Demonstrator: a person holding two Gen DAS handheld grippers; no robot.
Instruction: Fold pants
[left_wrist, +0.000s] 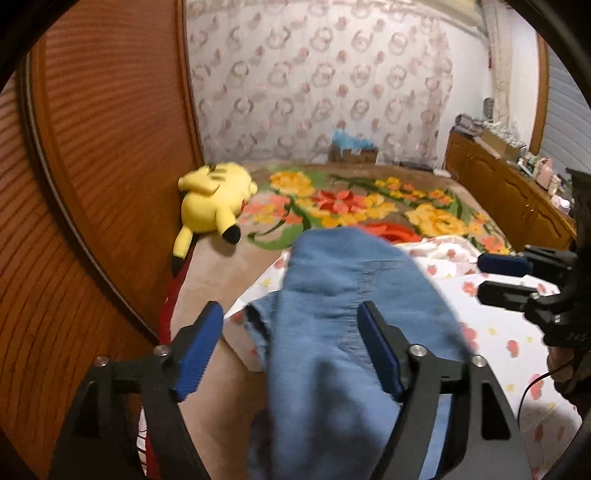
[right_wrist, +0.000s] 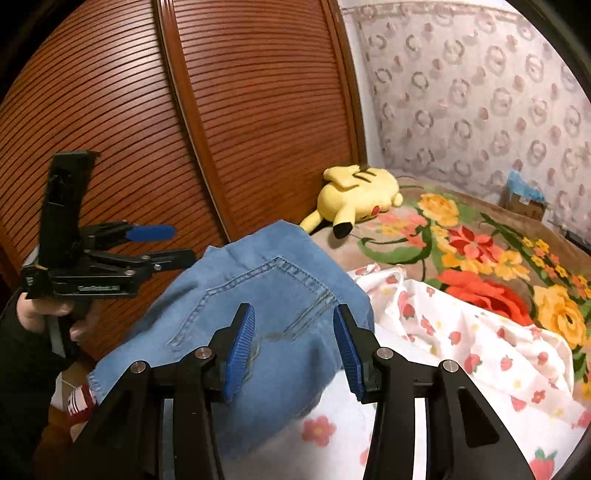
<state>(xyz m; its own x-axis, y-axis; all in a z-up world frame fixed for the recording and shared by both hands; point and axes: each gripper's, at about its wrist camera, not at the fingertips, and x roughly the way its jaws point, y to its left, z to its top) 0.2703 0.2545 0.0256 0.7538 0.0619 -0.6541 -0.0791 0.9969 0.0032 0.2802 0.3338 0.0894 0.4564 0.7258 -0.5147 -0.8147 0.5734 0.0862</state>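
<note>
On your far left stands the ribbed brown wooden wardrobe door (right_wrist: 236, 110), and in front of it your left gripper (left_wrist: 290, 314) is held with its blue-padded jaws spread wide, gripping nothing; the light blue denim pants (left_wrist: 332, 295) lie between and beyond the pads without being pressed. The yellow plush toy with black-tipped ears (right_wrist: 358, 195) lies on its side against the wardrobe, well apart from the denim. The pants sit bunched in a heap on the white bedsheet printed with small red strawberries (right_wrist: 480, 343), a stitched pocket seam facing up. Your right gripper (right_wrist: 293, 314) hangs over the near edge of that heap, jaws about half open, pads clear of the cloth. Further right, the brown blanket with large orange and yellow flowers (left_wrist: 369, 206) covers the rest of the bed
</note>
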